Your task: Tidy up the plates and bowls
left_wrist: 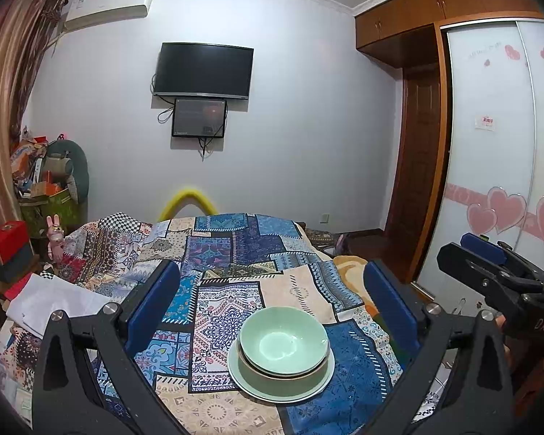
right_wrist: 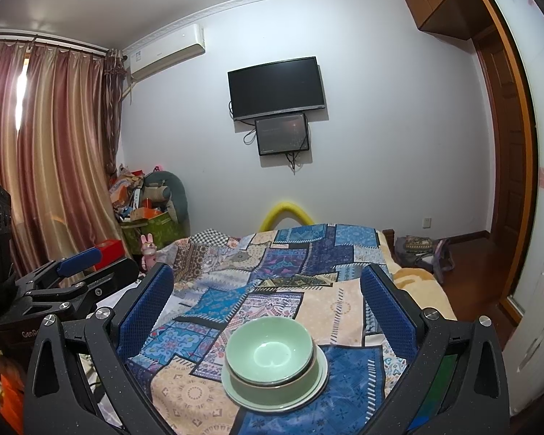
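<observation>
Stack: pale green bowl (left_wrist: 284, 342) nested in a second green bowl (left_wrist: 283, 375), both on a pale green plate (left_wrist: 252, 388), all upright
Stack position: on the patchwork bedspread (left_wrist: 232, 253), at the near end of the bed, centred between the blue pads in both wrist views
Top bowl: empty, glossy inside, rim sitting just above the rim of the bowl under it
Plate: rim showing all round the lower bowl, wider on the near and left side
Left gripper (left_wrist: 272, 297): jaws wide apart, nothing between them, held above and behind the stack, touching none of it
Right gripper (right_wrist: 266, 301): jaws wide apart, empty, likewise clear of the stack
Grippers together: side by side; each visible at the edge of the other's view
Back wall: dark television (left_wrist: 204, 70) with a smaller screen (left_wrist: 199, 117) just under it, air conditioner (left_wrist: 108, 7) high up
Left side: curtains (right_wrist: 47, 152), a heap of boxes and bags in the corner
Right side: wardrobe door (left_wrist: 497, 137) with pink heart stickers
</observation>
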